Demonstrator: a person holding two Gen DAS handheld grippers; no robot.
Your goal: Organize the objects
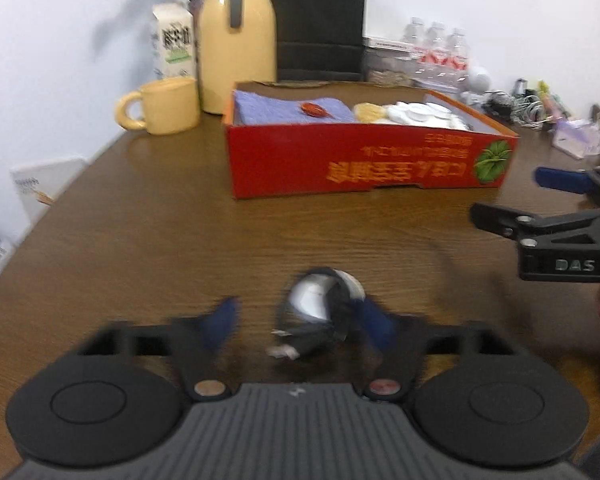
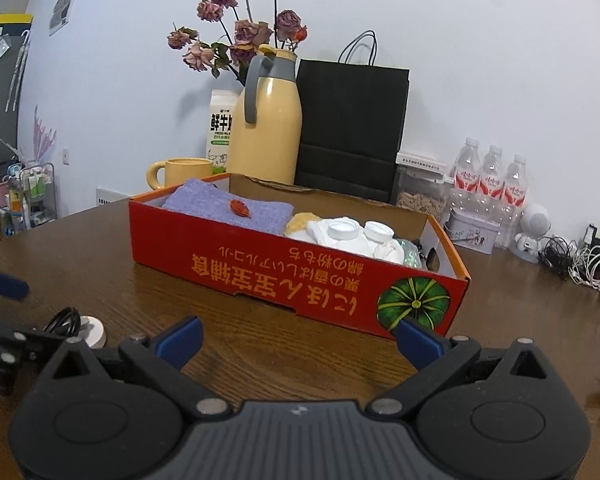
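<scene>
The left gripper [image 1: 300, 320] has its fingers apart around a small white puck with a black cord [image 1: 320, 308] lying on the tabletop [image 1: 140, 240] at lower centre of the left view, blurred there. The right gripper [image 2: 298, 344] is spread wide and empty before the red box [image 2: 292, 276]. Closing off-centre would likely catch only the loose cord, letting the puck swing or drop short of the box.

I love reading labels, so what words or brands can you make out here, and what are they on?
"DAS": on the right tool, seen from the left wrist view.
"FRESH MILK", under large Chinese characters: on the milk carton.
Orange upside-down Japanese print on the red box: not reliably readable.
Water bottle labels: too small.
</scene>
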